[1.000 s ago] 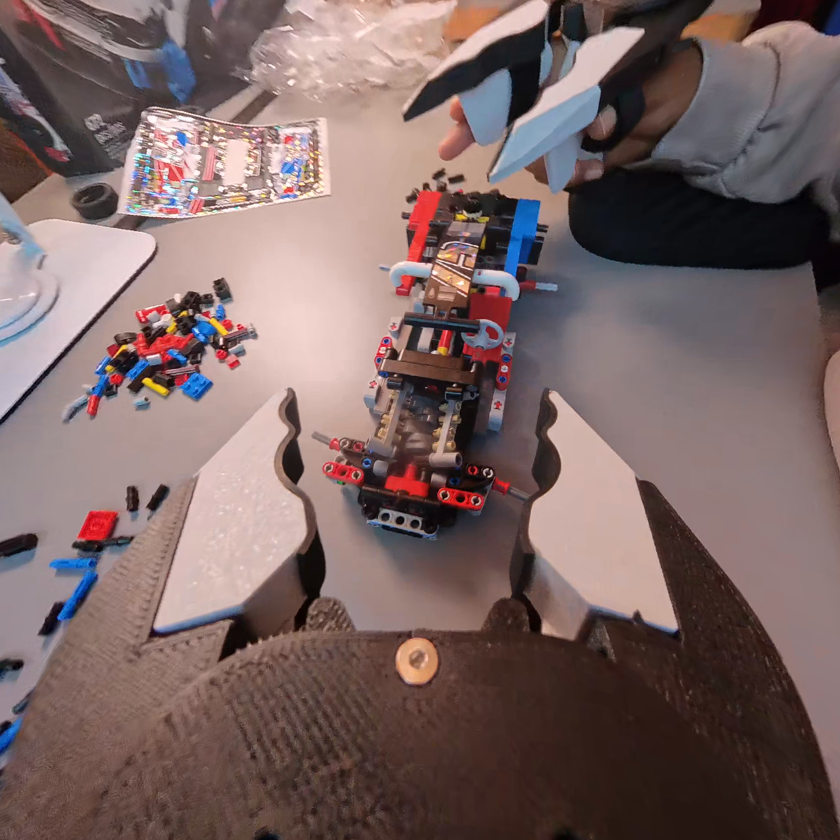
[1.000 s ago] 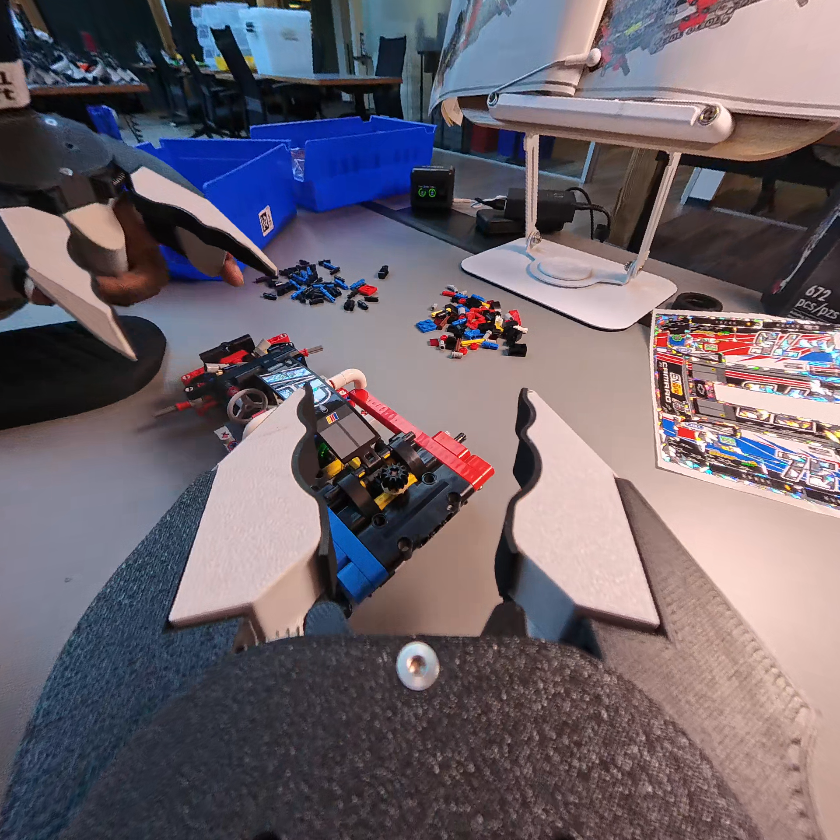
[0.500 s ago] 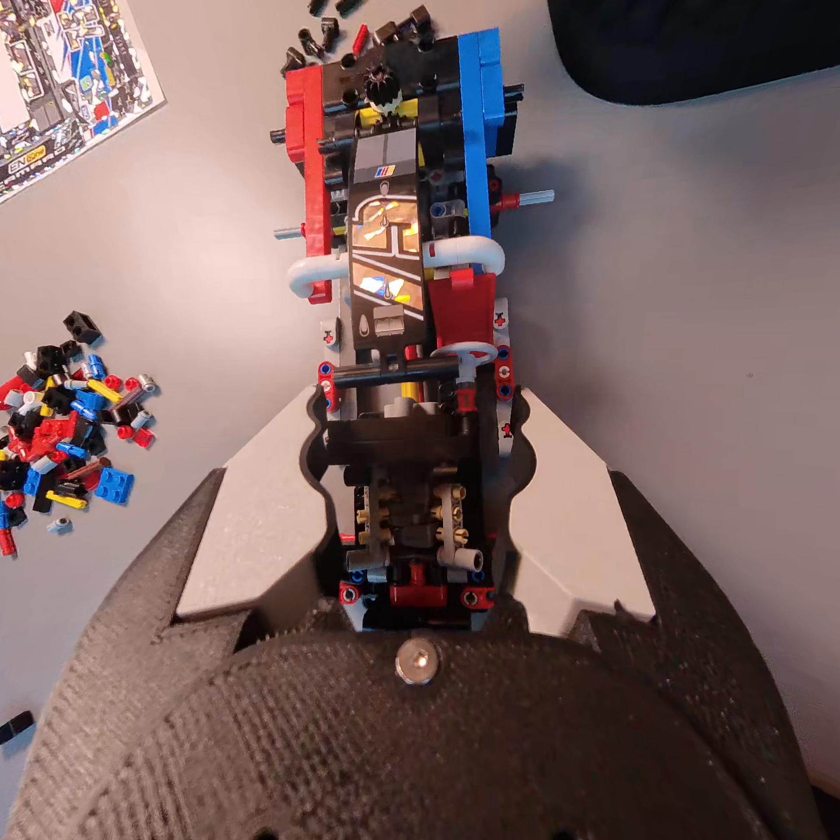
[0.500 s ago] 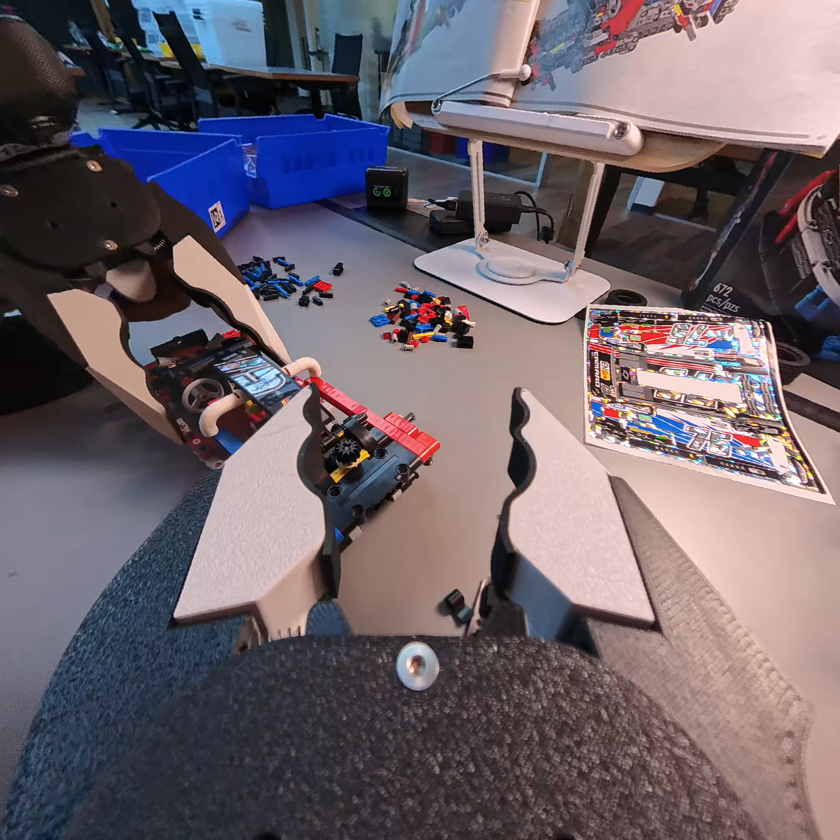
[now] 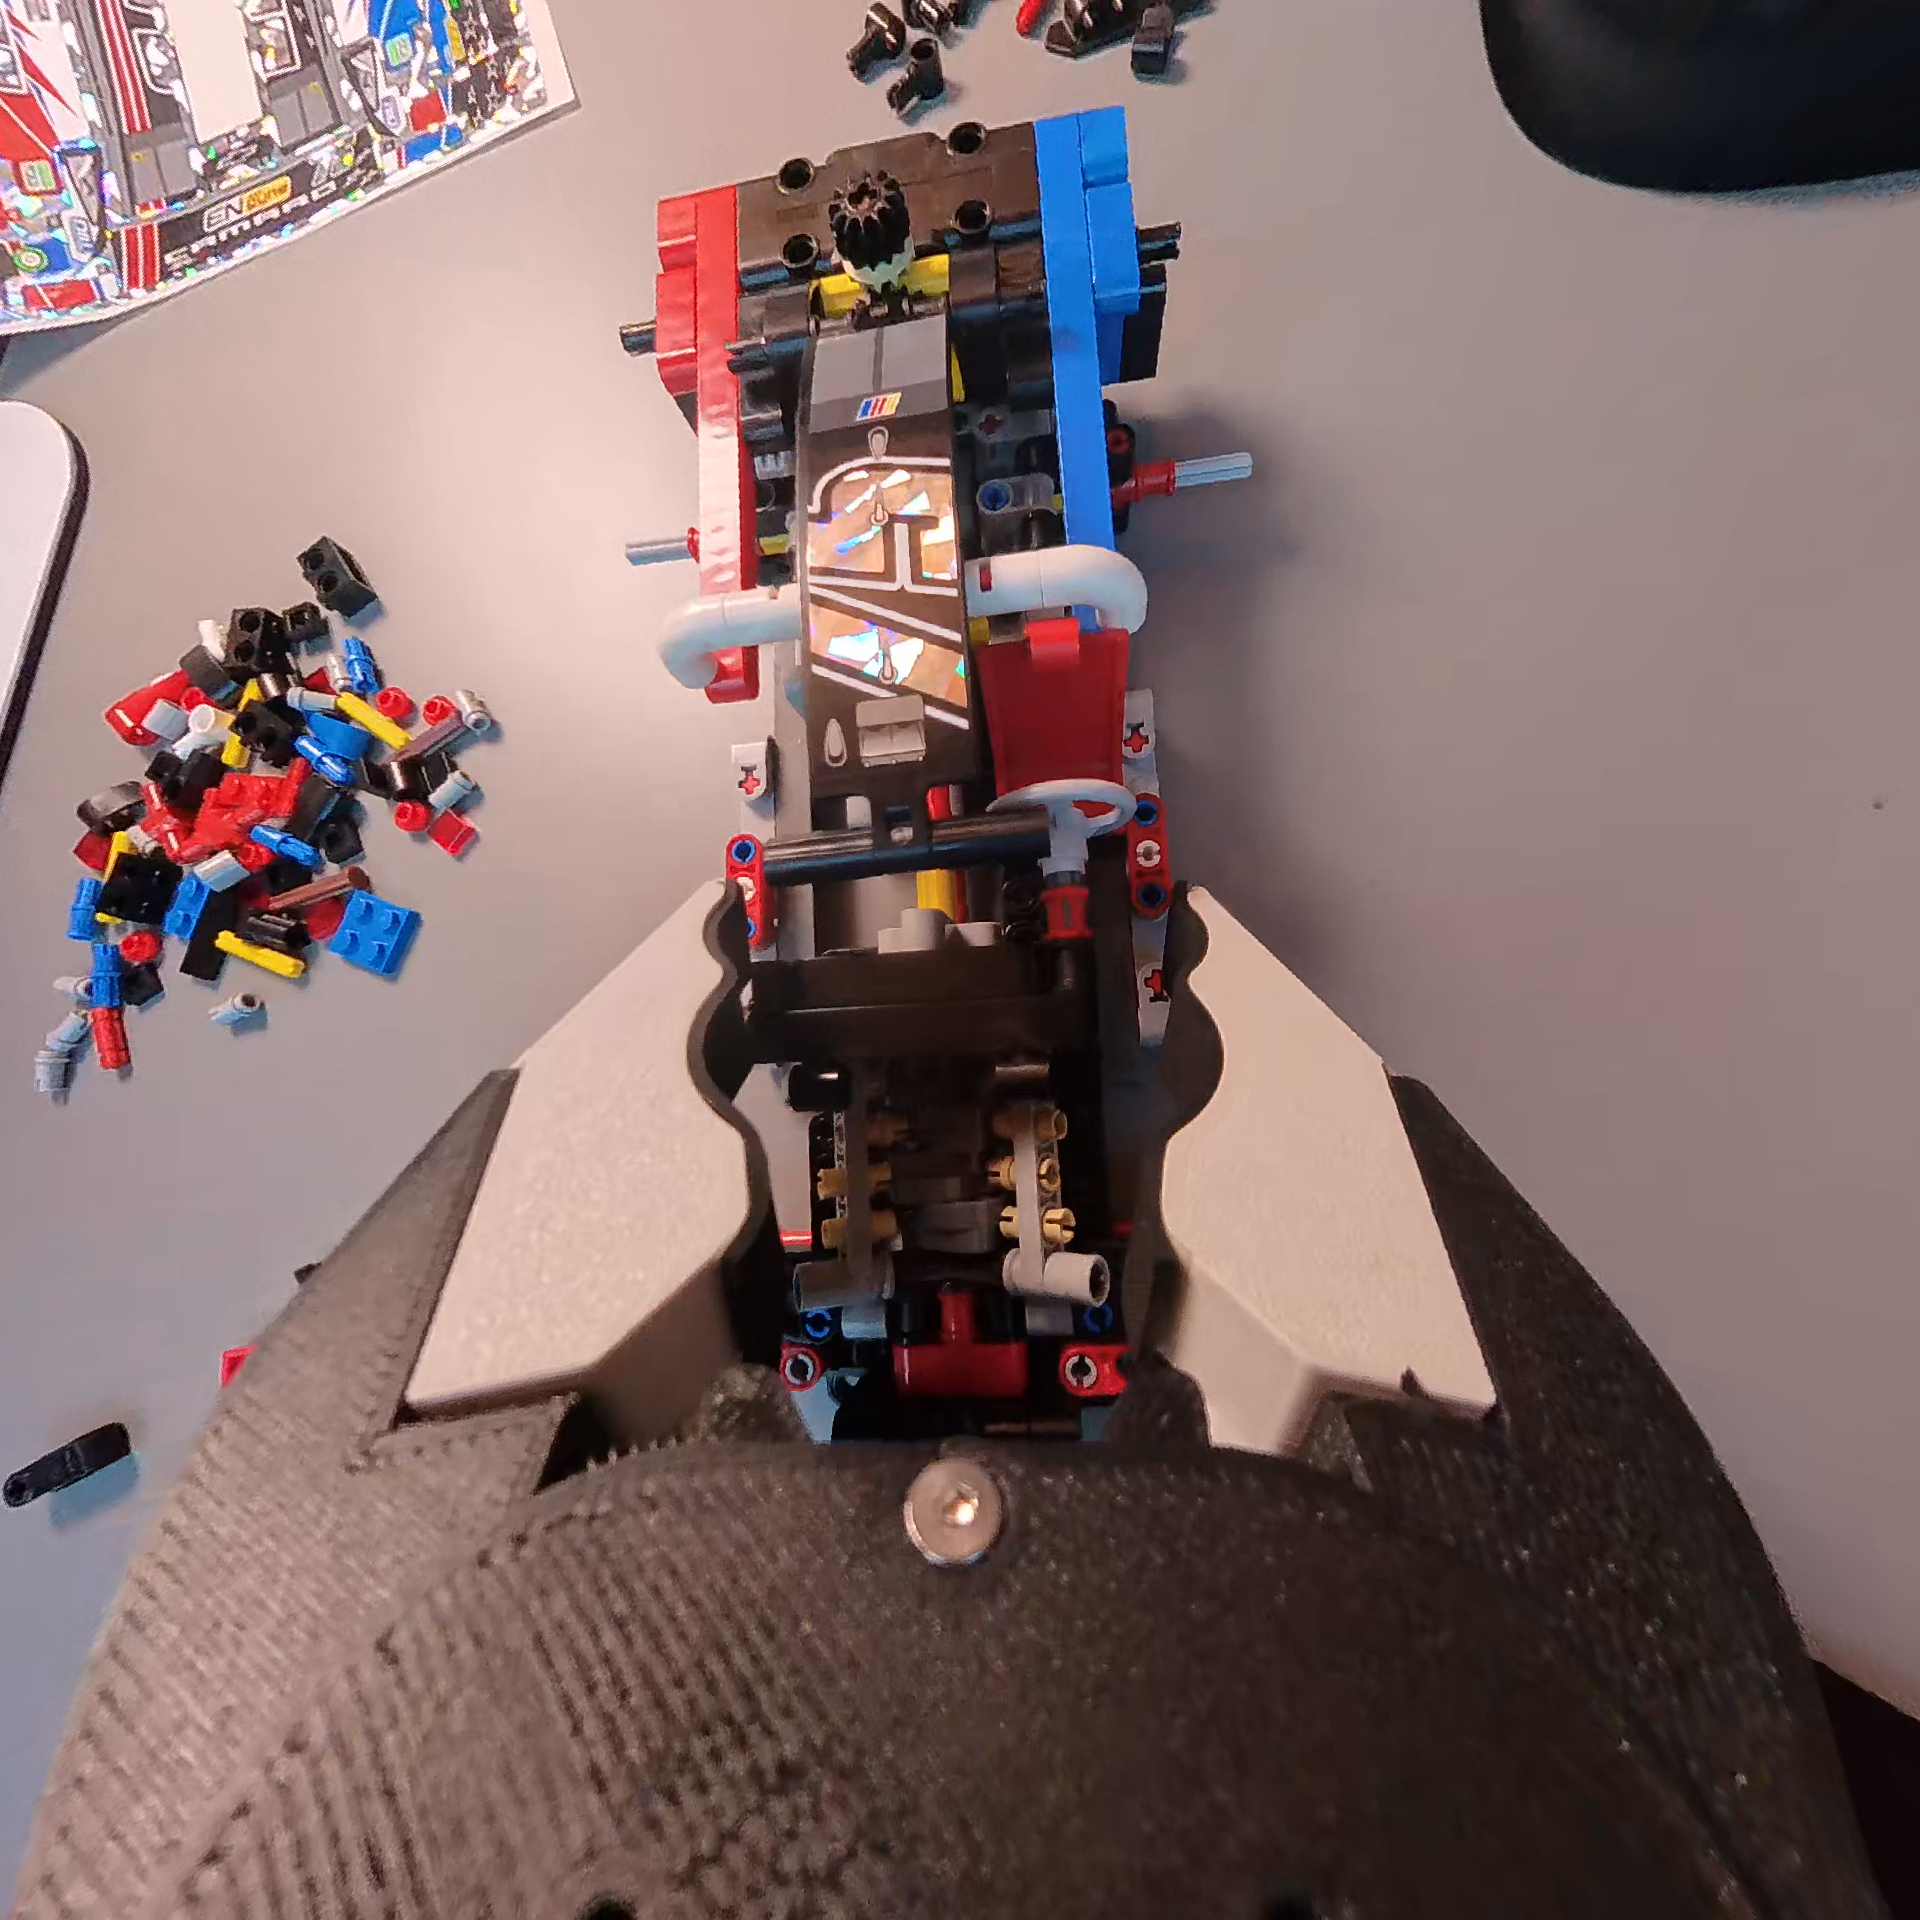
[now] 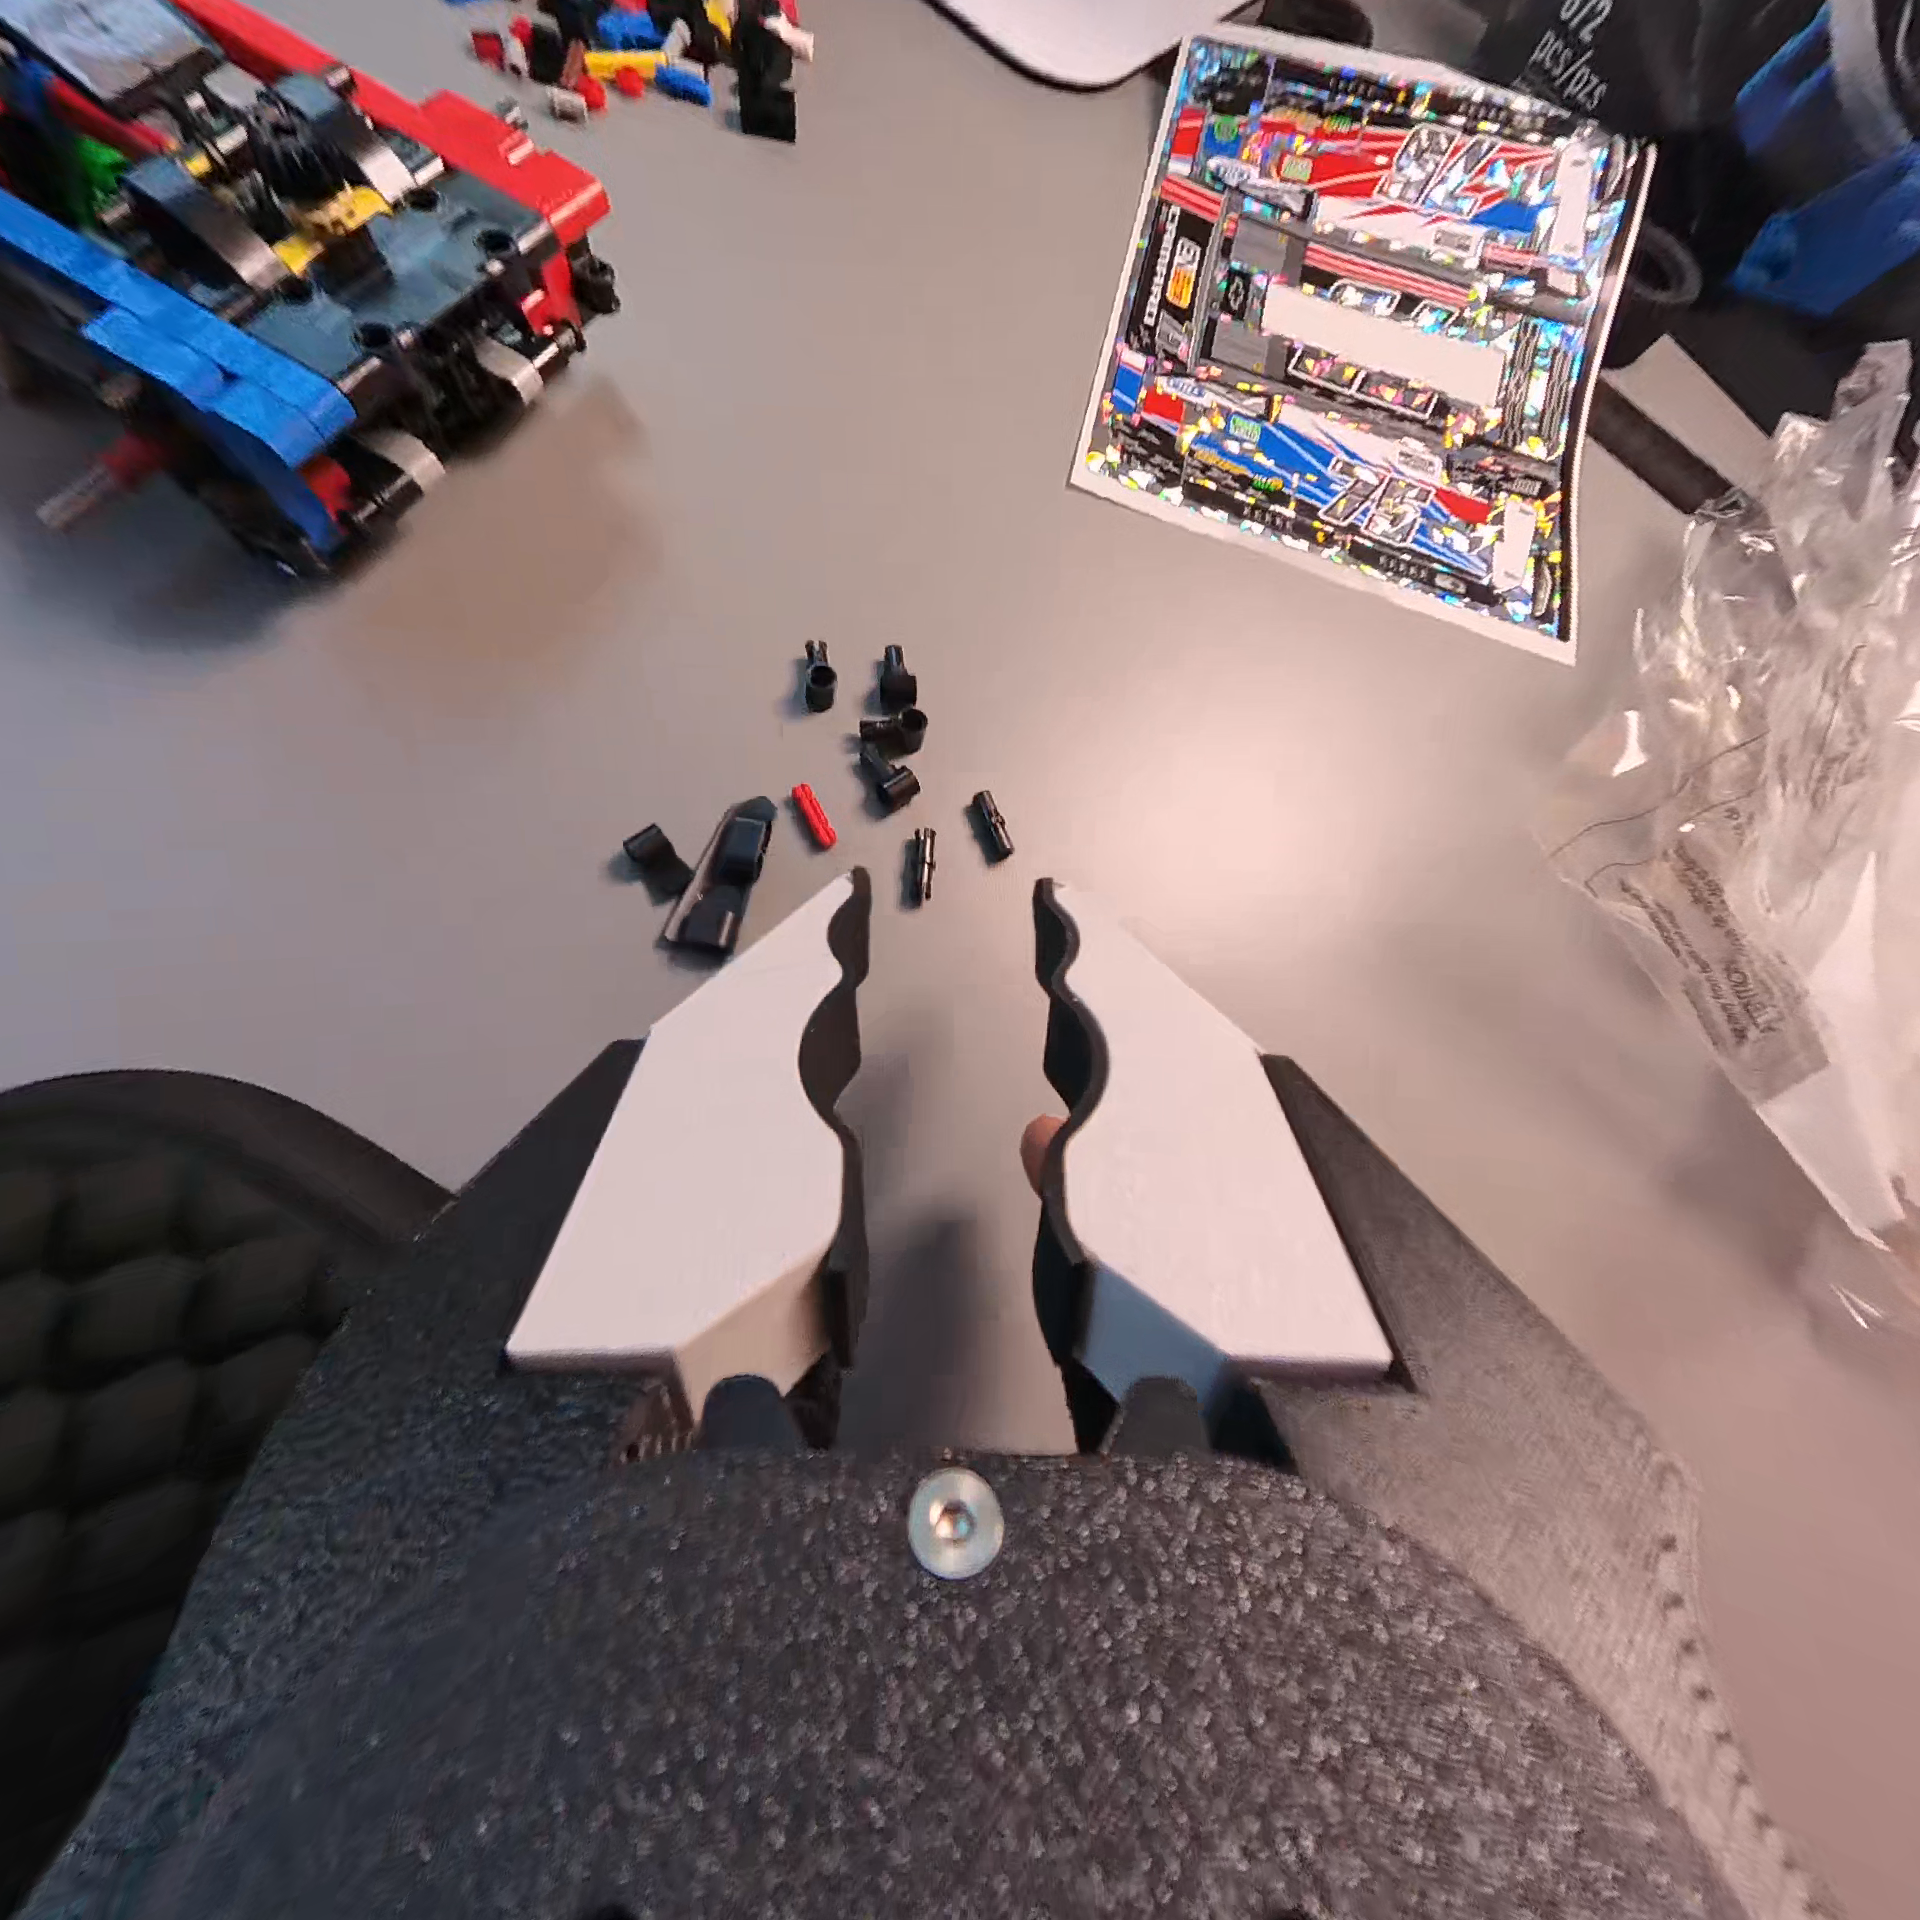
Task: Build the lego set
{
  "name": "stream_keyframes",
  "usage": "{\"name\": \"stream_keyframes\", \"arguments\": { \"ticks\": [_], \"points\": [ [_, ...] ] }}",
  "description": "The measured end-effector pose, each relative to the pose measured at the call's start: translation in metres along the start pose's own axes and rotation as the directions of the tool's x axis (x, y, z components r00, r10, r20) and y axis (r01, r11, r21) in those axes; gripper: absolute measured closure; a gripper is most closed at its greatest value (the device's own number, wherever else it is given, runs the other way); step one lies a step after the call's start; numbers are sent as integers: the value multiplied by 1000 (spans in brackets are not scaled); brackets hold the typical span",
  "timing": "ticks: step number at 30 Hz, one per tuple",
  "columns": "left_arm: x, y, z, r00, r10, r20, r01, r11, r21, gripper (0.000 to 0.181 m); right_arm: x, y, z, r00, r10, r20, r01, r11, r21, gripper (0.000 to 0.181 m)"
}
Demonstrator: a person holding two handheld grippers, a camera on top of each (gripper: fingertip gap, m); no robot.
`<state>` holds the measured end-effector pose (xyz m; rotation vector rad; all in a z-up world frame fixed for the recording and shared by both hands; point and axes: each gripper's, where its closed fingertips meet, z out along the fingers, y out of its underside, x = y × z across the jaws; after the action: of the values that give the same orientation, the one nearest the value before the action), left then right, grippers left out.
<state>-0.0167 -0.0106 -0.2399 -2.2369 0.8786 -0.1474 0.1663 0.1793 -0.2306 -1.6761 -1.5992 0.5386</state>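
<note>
Gripping the lego car, left gripper hides its nose (right gripper jaws apart, empty).

We seem to be at a hobby or assembly desk indoors, though we cannot tell the wider room. We work on a plain grey table, with a heap of loose coloured bricks, a glittery sticker sheet, crumpled clear plastic bags and a half-built car model spread over it. A white stand base sits at the edge.
</note>
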Motion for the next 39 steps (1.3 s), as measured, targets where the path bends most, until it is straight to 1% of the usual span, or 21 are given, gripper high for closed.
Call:
{"name": "stream_keyframes", "arguments": {
  "ticks": [4,5,10,14,15,17,21,25,29,32,34,37,39],
  "points": [
    [-2,-5,-2,999,-30,19,29,998,55,101,0,13,9,992,-14,123,27,994,-104,157],
    [-2,-6,-4,999,-30,33,28,997,70,100,1,13,12,991,-25,130,40,992,-118,159],
    [-3,-18,-21,993,-82,84,66,981,182,98,-8,0,26,974,-91,208,123,982,-145,161],
    [-3,-26,-39,980,-145,139,98,950,296,100,-11,-2,41,967,-113,228,160,966,-202,162],
    [-3,-26,-44,975,-160,152,105,942,319,101,-12,-4,43,965,-120,233,168,965,-200,166],
    [-5,-24,-52,965,-193,180,117,925,362,104,-15,-6,46,959,-129,251,181,964,-196,175],
    [-7,-19,-62,948,-259,185,160,890,428,108,-16,-6,46,954,-139,265,197,958,-208,175],
    [-2,-7,-52,953,-258,159,183,908,377,102,-29,-22,37,951,-153,269,197,970,-144,176],
    [4,2,-36,968,-178,177,125,954,272,99,-75,-45,20,913,-223,341,253,967,-45,176],
    [3,6,-28,969,-122,214,75,974,214,106,-116,-48,13,865,-286,411,317,948,-7,175],
    [0,7,-26,965,-93,243,47,980,191,111,-137,-45,15,843,-316,436,350,937,1,176],
    [-5,8,-23,963,-81,257,37,984,172,122,-156,-42,19,822,-341,457,383,924,-1,175],
    [-6,6,-20,966,-84,246,41,983,177,124,-161,-40,23,816,-355,457,405,914,-12,175]
  ]
}}
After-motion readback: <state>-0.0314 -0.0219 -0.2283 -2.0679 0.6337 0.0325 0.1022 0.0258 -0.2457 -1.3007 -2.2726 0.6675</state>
